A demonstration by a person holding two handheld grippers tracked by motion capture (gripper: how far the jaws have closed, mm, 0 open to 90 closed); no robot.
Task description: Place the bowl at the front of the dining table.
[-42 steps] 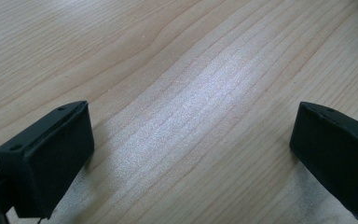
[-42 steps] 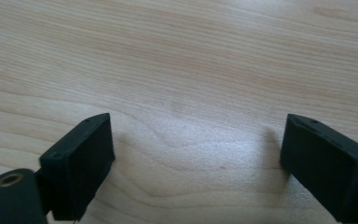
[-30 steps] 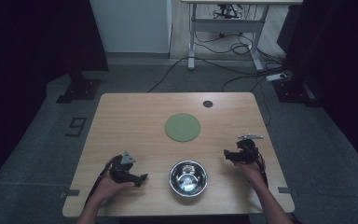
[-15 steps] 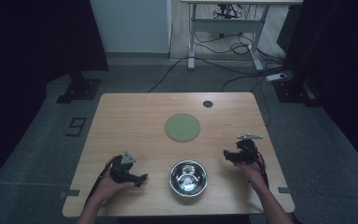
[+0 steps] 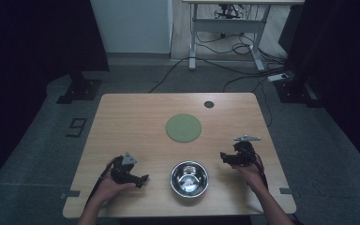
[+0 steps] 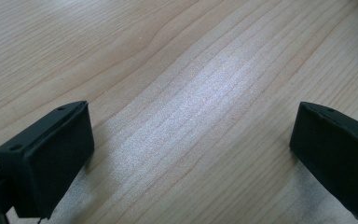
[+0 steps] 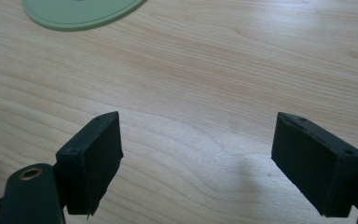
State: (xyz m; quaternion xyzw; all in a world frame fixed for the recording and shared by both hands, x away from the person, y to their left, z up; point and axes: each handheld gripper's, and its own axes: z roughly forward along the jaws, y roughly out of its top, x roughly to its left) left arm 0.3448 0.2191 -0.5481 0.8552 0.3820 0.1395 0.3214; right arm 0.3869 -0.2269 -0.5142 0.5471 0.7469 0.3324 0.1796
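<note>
The left claw (image 5: 143, 178) rests low on the wooden surface (image 5: 136, 119) near its front left, held in a hand (image 5: 107, 188), its 2 jaws spread wide with bare wood between them. Just to its right, apart from it, a shiny metal bowl (image 5: 189, 178) stands upright near the front edge. A flat green disc (image 5: 183, 127) lies farther back, near the middle. The right claw (image 5: 223, 156) sits right of the bowl, released too, jaws apart over bare wood.
</note>
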